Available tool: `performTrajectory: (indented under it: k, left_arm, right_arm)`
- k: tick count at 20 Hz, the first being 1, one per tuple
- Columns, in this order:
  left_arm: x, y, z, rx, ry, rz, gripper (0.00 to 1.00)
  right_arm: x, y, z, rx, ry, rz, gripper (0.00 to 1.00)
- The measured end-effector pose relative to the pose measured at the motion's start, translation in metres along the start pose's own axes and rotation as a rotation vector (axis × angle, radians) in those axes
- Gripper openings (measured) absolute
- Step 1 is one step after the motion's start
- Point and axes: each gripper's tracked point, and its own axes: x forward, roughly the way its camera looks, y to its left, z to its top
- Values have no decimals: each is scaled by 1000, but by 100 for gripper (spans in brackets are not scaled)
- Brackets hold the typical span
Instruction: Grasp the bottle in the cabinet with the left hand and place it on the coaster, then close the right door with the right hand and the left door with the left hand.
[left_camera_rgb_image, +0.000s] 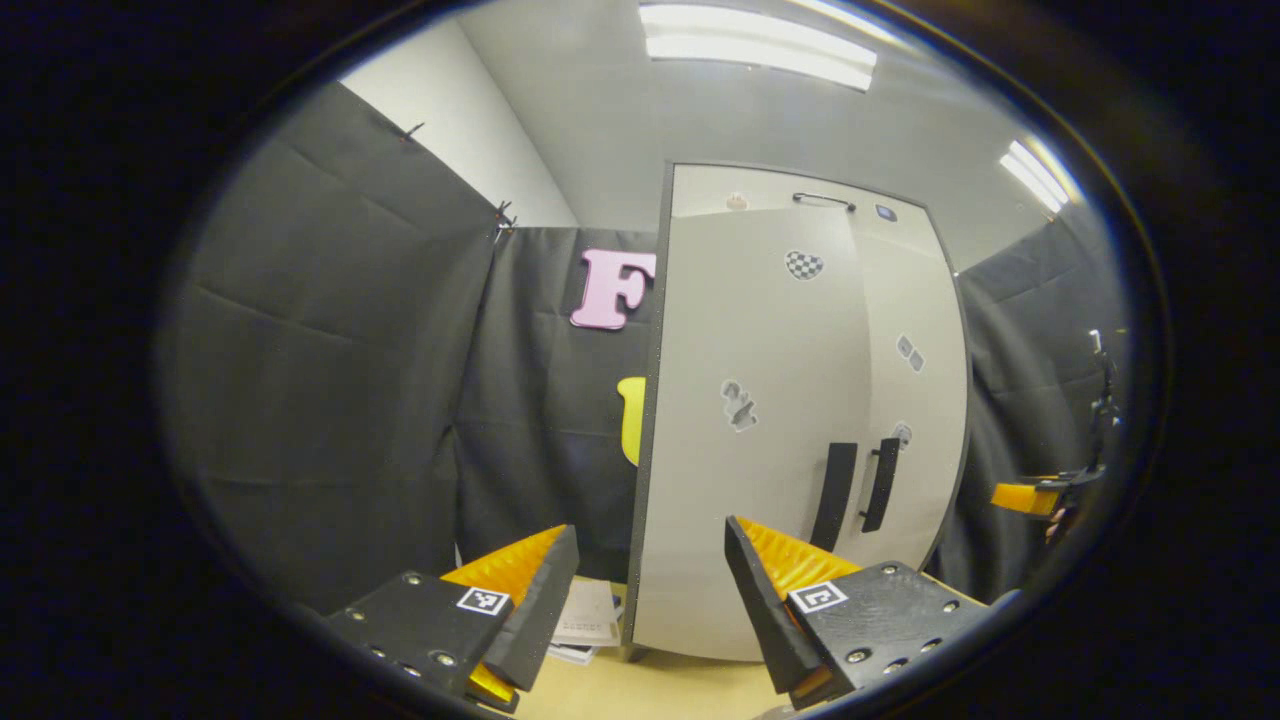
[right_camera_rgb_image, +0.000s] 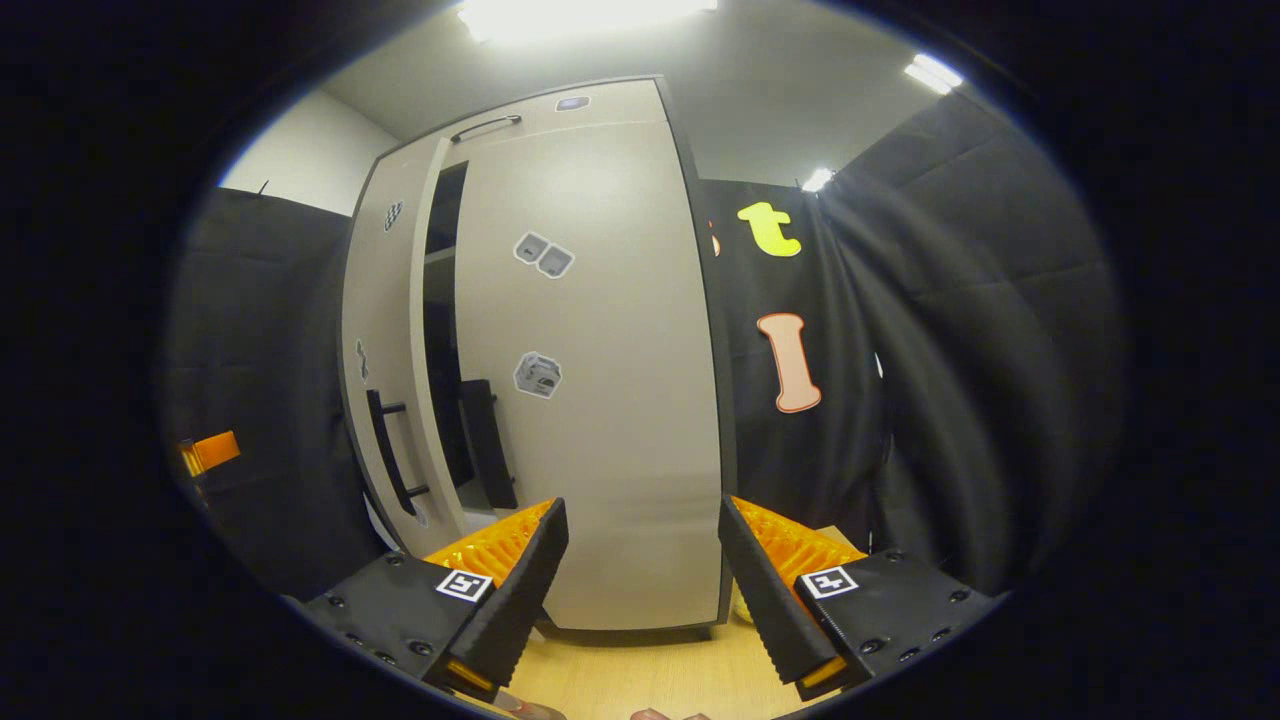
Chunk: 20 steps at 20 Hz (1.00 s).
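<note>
The pale grey cabinet stands right in front of both grippers. In the left gripper view its left door (left_camera_rgb_image: 760, 430) faces me, with two dark handles (left_camera_rgb_image: 880, 485) near the doors' meeting edge. My left gripper (left_camera_rgb_image: 650, 530) is open, close to that door's lower part and holding nothing. In the right gripper view the right door (right_camera_rgb_image: 600, 380) lies close ahead of my open right gripper (right_camera_rgb_image: 641, 503). A dark gap (right_camera_rgb_image: 440, 350) shows between it and the left door (right_camera_rgb_image: 385, 380), which stands ajar. The right gripper (left_camera_rgb_image: 1030, 497) also appears far off to the right in the left gripper view.
The cabinet rests on a light wooden table (left_camera_rgb_image: 640, 690). Some papers (left_camera_rgb_image: 590, 620) lie on the table by the cabinet's left corner. Black cloth walls close in the booth on both sides. The left gripper (right_camera_rgb_image: 210, 452) shows at the far left of the right gripper view.
</note>
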Motion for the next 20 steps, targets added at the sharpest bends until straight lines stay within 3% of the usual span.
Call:
performTrajectory:
  k: [4,6,7,9,10,11,15,18,19,20]
  left_arm:
    - [0,-18,-2,-17,9,-20,86]
    - [-2,-27,0,-19,10,-17,86]
    - [-1,-31,1,-20,15,-15,86]
    - [-1,-38,2,-14,24,2,85]
    - [-5,-41,2,-9,31,13,85]
    - [-6,-45,3,-4,38,26,85]
    - [-22,-55,0,-5,61,100,85]
    - [-35,-65,-11,-46,66,111,86]
    - [-39,-66,-11,-52,58,115,92]
    - [-42,-67,-10,-59,54,119,92]
  right_arm:
    - [-5,-15,-18,105,33,-29,96]
    - [-8,-24,-29,98,51,-35,92]
    - [-9,-29,-32,91,52,-32,96]
    - [-13,-37,-37,75,46,-19,96]
    - [-13,-41,-39,63,44,-7,92]
    - [-13,-42,-43,51,43,14,96]
    - [-13,-34,-49,1,45,146,96]
    - [-19,-27,-44,-13,50,204,96]
    - [-21,-24,-41,-16,47,216,96]
    - [-22,-21,-39,-21,44,227,96]
